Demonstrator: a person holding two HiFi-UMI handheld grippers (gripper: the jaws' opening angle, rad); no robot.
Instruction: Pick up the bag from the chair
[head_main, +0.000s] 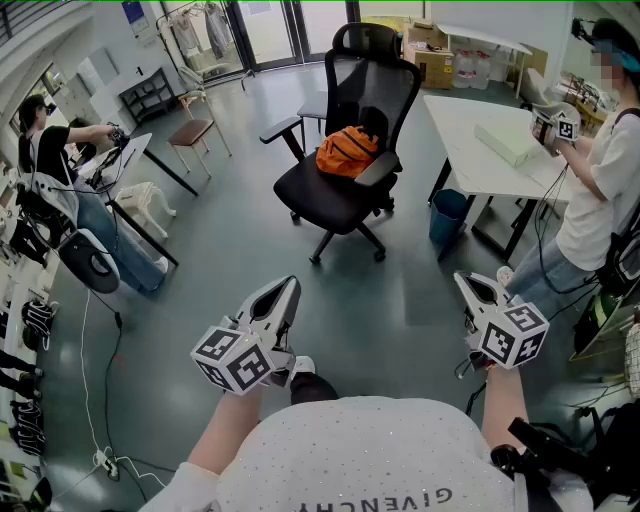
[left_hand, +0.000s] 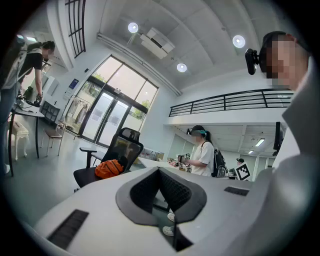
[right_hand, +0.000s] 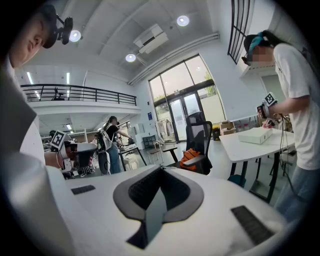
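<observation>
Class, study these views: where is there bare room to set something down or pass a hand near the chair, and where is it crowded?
Free: the front of the chair seat, ahead of the orange bag; the white table left of the flat box; the floor before the chair. Crowded: the desks along the left wall.
</observation>
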